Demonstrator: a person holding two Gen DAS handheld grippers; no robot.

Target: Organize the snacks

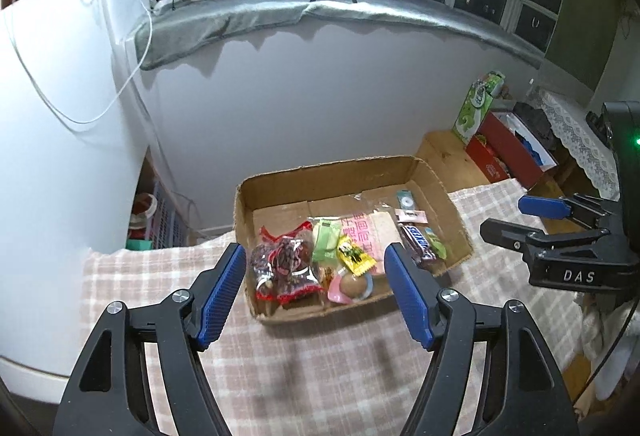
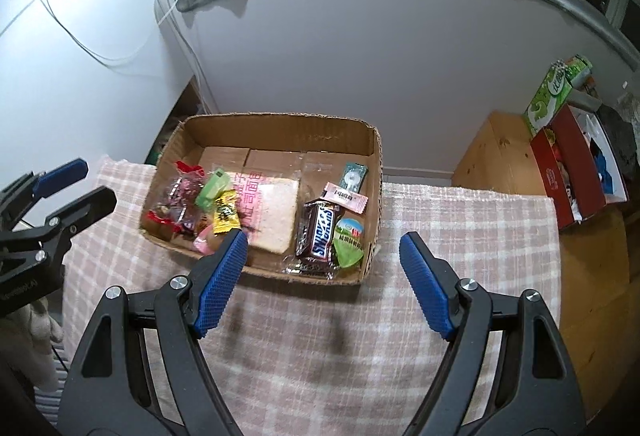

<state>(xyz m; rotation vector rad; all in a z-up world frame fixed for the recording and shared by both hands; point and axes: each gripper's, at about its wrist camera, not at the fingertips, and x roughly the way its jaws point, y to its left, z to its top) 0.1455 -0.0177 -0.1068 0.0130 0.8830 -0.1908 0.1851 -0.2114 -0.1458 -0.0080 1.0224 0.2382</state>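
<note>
All the snacks appear to lie inside the cardboard box (image 2: 372, 172) on the checked cloth (image 2: 460, 220), so the step in hand reads as either a final tidy or a first pick out of the tray; either way the sound approach is to come down from above on one wrapper at a time, taking a firm, raised item such as the Snickers bar (image 2: 322, 232) across its narrow width, and to keep the blue pads clear of the low front wall so the box does not slide. The right gripper (image 2: 322, 250) hangs above the cloth with its fingers spread wide and nothing between them; the bar and the green packet (image 2: 349, 242) lie just beyond the tips, framed by the gap. The left gripper (image 1: 316, 260) is likewise spread and empty, and the red-wrapped sweets (image 1: 282, 264) and the yellow sachet (image 1: 354, 255) sit between and just past its tips
</note>
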